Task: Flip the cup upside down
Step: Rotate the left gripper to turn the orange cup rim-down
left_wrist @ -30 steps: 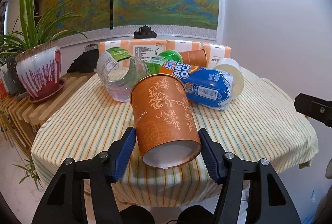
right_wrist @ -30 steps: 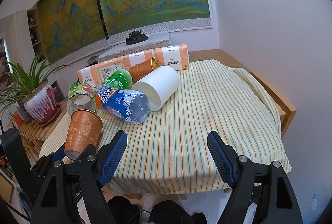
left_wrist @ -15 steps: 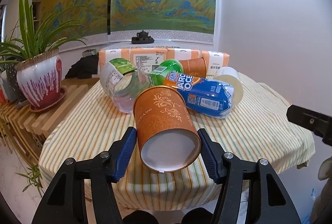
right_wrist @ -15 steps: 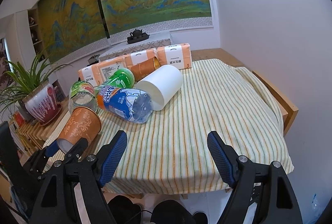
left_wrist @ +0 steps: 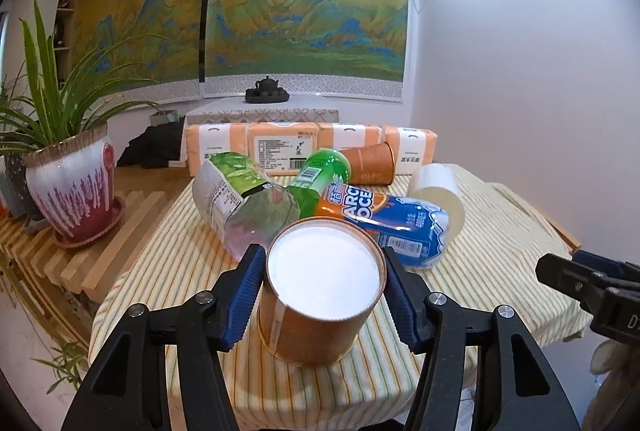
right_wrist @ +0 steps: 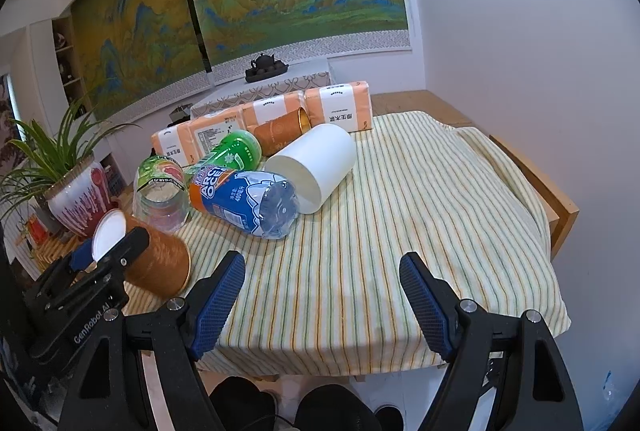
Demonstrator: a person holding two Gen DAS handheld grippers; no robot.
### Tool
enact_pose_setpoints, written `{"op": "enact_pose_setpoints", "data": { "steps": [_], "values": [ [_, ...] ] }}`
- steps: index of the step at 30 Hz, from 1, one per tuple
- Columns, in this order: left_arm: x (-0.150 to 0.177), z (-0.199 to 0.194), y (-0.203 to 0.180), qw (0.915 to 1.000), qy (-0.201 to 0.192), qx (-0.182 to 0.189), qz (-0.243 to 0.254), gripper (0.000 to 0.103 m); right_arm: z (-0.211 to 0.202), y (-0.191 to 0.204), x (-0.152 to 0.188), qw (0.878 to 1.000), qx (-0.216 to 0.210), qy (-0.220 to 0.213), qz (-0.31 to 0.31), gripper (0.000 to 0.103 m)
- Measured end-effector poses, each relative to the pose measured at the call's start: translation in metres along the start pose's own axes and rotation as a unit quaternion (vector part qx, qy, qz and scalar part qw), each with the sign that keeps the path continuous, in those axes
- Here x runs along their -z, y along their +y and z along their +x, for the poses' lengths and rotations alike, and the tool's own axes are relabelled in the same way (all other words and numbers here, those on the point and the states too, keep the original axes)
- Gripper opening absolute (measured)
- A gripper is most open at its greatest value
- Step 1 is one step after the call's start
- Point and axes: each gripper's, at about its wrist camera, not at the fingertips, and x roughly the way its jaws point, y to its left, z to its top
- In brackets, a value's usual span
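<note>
An orange patterned paper cup (left_wrist: 316, 307) is held between the blue pads of my left gripper (left_wrist: 324, 279). Its white bottom faces up and toward the camera and its open mouth points down at the striped tablecloth (left_wrist: 500, 271). In the right wrist view the same cup (right_wrist: 160, 263) is tilted, mouth toward the cloth near the table's front left edge, with the left gripper (right_wrist: 108, 251) on it. My right gripper (right_wrist: 320, 291) is open and empty above the front of the table.
A blue bottle (right_wrist: 248, 203), a green bottle (right_wrist: 236, 151), a clear plastic jar (right_wrist: 160, 191), a white cup (right_wrist: 316, 167) and a second orange cup (right_wrist: 280, 129) lie mid-table. Orange tissue packs (right_wrist: 264, 115) line the back. A potted plant (left_wrist: 72, 187) stands left.
My left gripper has turned the orange cup over: its mouth faced away and up before, now its white bottom is uppermost and its mouth is down near the cloth. The right gripper has barely moved.
</note>
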Motion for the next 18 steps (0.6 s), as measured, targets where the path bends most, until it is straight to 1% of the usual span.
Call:
{"op": "enact_pose_setpoints", "data": {
  "steps": [7, 13, 18],
  "values": [
    [-0.006, 0.005, 0.0, 0.9998, 0.004, 0.018, -0.006, 0.061, 0.001, 0.002, -0.001, 1.0, 0.006, -0.003, -0.005, 0.076],
    [-0.005, 0.022, -0.007, 0.9992, 0.024, 0.031, 0.003, 0.061, 0.002, 0.004, -0.003, 1.0, 0.012, -0.007, -0.009, 0.076],
    [-0.008, 0.029, -0.009, 0.9989, 0.034, 0.032, 0.005, 0.061, 0.001, 0.005, -0.003, 1.0, 0.019, -0.014, -0.014, 0.076]
  ]
}}
